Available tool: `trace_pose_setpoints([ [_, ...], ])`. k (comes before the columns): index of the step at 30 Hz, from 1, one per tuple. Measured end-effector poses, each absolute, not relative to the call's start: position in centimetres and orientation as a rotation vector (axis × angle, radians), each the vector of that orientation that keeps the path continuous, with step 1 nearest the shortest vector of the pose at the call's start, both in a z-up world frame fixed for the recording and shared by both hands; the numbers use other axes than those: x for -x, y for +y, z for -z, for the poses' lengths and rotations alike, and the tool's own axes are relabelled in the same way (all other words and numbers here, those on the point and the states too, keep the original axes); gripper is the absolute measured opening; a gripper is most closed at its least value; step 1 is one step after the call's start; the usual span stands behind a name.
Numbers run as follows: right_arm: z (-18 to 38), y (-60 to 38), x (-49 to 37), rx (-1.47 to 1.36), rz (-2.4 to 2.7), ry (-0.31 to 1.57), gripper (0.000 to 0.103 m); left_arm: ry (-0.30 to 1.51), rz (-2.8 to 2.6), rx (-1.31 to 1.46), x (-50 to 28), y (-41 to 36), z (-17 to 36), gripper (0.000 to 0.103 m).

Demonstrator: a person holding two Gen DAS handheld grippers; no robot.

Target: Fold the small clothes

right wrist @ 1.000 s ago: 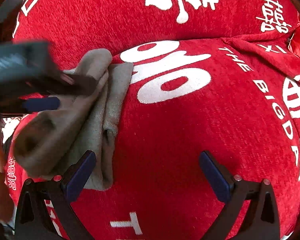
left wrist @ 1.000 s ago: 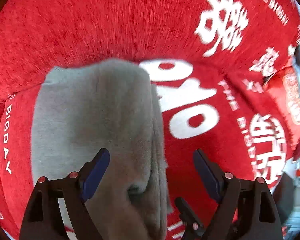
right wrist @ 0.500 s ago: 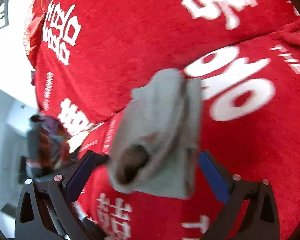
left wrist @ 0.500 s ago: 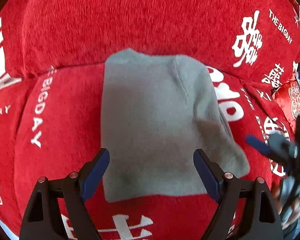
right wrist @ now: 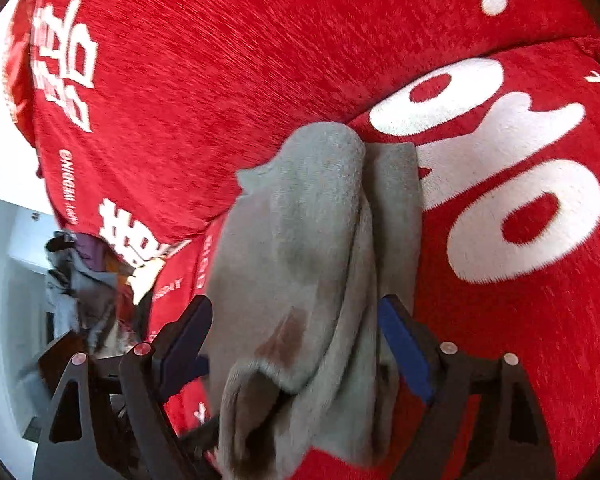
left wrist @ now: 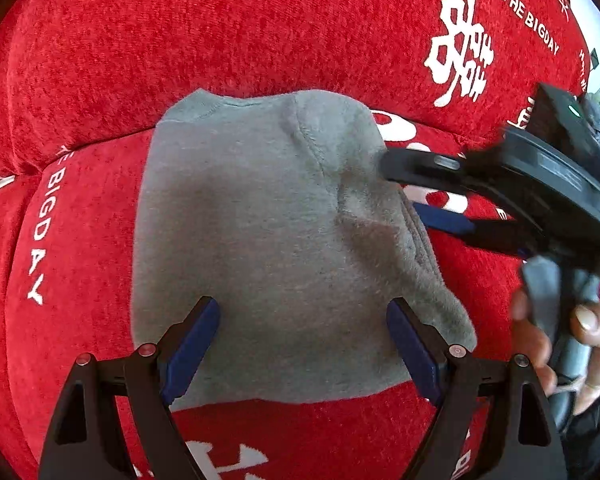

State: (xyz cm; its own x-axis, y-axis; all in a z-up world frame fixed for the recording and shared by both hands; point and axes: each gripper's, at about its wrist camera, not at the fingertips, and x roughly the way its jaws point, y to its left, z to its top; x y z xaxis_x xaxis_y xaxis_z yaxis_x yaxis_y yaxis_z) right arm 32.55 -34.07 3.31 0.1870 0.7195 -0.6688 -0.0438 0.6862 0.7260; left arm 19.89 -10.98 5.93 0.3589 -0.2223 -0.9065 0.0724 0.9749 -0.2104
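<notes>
The left gripper [left wrist: 302,344] hangs with its jaws spread wide over the near part of the grey garment [left wrist: 268,240], its blue pads clear of the cloth and gripping nothing. The right gripper [right wrist: 296,344] has just been narrowing its jaws, and the garment's folded right edge [right wrist: 312,240] sits between its blue pads, which do not visibly pinch it yet. The garment lies flat on the seat of a red sofa cover [left wrist: 220,32] printed with white lettering, its far edge against the backrest. A hand [left wrist: 560,340] holds the right gripper's handle at the garment's right side.
</notes>
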Motion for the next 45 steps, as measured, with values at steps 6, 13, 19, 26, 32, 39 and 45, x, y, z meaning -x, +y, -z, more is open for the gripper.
trace_pose_setpoints([
  [6, -4.3, -30.5, -33.9, -0.411, -0.582, 1.255, 0.013, 1.215, 0.259, 0.107, -20.2, -13.3, -4.8, 0.086],
  [13, -3.1, -31.8, -35.1, -0.307, -0.515, 1.263, 0.013, 1.253, 0.341, 0.082, -21.1, -16.3, -3.2, 0.086],
  [19, -2.7, -34.7, -35.1, -0.463, -0.481, 1.263, 0.029, 1.234, 0.396, 0.173, -20.3, -14.0, -5.6, 0.086],
  [26, -6.7, -34.2, -36.4, -0.435, -0.553, 1.173, 0.069, 1.123, 0.245, 0.314, -21.9, -10.3, -7.3, 0.086],
  [32, -1.7, -31.2, -39.8, -0.492, -0.567, 1.317, 0.069, 1.196, 0.196, 0.117, -21.7, -12.3, -4.5, 0.087],
  [39, -5.2, -36.7, -33.7, -0.400, -0.567, 1.174, 0.062, 1.177, 0.235, 0.246, -24.2, -9.1, -7.6, 0.086],
  [45, -8.0, -36.5, -24.4, -0.213, -0.731, 1.110, 0.062, 1.266, 0.191, 0.259, -32.8, -9.4, -6.0, 0.086],
])
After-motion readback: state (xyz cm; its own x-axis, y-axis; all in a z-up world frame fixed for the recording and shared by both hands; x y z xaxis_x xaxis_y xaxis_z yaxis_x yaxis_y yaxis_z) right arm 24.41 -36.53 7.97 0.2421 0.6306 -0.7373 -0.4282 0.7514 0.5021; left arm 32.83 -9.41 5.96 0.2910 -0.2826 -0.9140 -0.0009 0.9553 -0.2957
